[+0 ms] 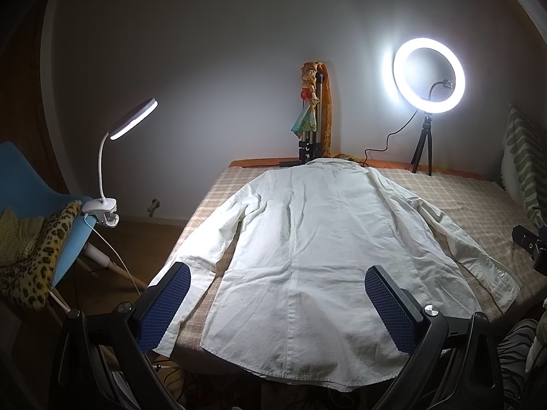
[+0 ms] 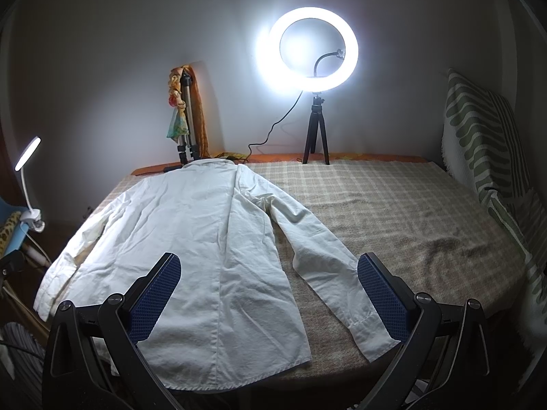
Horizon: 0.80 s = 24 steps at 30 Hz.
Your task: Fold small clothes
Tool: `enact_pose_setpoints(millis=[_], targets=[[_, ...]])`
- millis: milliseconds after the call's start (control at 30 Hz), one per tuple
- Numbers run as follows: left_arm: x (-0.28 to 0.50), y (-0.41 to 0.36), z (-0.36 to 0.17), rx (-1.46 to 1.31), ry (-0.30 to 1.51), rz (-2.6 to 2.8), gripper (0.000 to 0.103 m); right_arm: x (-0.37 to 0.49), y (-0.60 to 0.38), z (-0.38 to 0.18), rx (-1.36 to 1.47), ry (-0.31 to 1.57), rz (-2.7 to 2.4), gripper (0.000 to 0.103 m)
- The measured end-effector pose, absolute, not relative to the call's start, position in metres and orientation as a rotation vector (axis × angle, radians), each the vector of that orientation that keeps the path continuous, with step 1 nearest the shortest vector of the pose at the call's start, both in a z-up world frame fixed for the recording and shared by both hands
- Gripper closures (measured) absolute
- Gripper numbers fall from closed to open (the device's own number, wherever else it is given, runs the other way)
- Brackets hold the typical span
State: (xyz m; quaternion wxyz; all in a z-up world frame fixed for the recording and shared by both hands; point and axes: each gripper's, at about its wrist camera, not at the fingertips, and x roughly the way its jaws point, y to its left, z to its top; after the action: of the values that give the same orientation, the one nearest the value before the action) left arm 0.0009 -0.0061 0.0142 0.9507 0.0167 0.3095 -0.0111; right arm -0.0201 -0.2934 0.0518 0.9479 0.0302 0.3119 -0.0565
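Left wrist view: one white shirt [image 1: 307, 256] lies flat on the checked counter [image 1: 444, 198]; the left gripper [image 1: 277, 307] and right gripper [image 2: 270, 297] hover near its hem, jaws wide, holding nothing.

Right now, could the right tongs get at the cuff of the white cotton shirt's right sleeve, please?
Probably yes: the right tongs are open, the sleeve cuff lies flat on the checked blanket just ahead, and nothing covers it.
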Motion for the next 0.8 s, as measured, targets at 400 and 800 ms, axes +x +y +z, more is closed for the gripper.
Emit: enact_pose_setpoints(millis=[400,800], targets=[[0.001,-0.0046,0.0143,0.033,0.628,-0.023,0.0,-0.0205,-0.2943,0.052,0.064,0.634,-0.118,0.0],[-0.0001,-0.0047,0.0134,0.032,0.626,-0.022,0.0,-0.0204,-0.2943,0.0519,0.065,0.633,-0.117,0.0]])
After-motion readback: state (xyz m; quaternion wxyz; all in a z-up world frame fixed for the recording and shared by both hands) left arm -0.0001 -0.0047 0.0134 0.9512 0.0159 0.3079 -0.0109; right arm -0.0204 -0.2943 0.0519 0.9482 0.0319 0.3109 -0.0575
